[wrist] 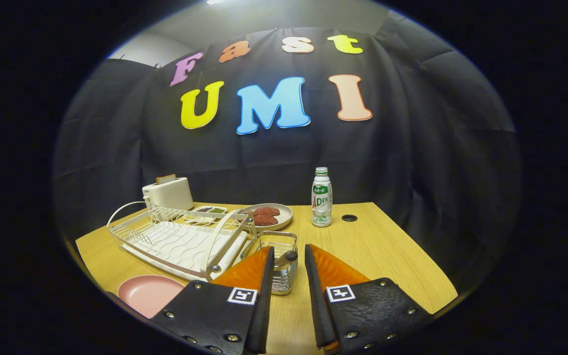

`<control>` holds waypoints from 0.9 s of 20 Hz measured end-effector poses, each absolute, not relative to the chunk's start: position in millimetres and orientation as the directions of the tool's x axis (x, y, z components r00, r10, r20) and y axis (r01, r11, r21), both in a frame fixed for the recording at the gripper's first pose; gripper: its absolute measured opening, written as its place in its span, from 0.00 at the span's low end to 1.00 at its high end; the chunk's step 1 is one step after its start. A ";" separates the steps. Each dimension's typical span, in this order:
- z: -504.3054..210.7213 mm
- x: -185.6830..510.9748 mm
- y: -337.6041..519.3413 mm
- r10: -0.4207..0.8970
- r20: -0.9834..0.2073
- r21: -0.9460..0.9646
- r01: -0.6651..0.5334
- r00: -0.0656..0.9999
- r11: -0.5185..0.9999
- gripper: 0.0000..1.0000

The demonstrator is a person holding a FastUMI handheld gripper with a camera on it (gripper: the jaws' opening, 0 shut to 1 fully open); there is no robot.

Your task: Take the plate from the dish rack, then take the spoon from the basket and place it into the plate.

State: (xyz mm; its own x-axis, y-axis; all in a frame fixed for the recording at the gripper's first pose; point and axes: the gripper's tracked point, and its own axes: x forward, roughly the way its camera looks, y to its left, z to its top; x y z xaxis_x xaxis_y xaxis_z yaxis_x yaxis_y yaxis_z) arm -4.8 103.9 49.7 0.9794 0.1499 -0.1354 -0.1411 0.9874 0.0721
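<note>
The tongs (pixel 289 256) stand apart with a narrow gap between the fingers, holding nothing. Just ahead of them sits the wire basket (pixel 278 246), fixed at the near corner of the dish rack (pixel 175 239); the spoon (pixel 288 256) stands in it, its rounded handle end showing between the fingertips, not touched by either as far as can be told. The rack's white tray carries no dishes. The pink plate (pixel 148 293) lies flat and bare on the bench (pixel 387 251), near the front edge, beside the rack. Behind the rack are a white toaster (pixel 168 193) with a slice in its slot, a small dish (pixel 210 210) of dark and green bits, and a tan plate (pixel 276 217) with two reddish patties. A bottle (pixel 321 197) stands upright beside a cable hole (pixel 349 218). The bench's right half lies open.
</note>
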 end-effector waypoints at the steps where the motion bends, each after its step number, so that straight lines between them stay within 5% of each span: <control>1: 48.8 0.2 105.4 0.155 -0.131 0.089 -0.144 0.979 0.986 0.37; 7: 44.3 28.0 108.5 0.162 -0.107 0.108 -0.150 0.981 0.983 0.37; 14: 47.3 40.6 116.1 0.143 -0.131 0.121 -0.127 0.981 0.984 0.10; 18: 56.6 39.4 124.3 0.158 -0.185 0.158 -0.129 0.970 0.979 0.06</control>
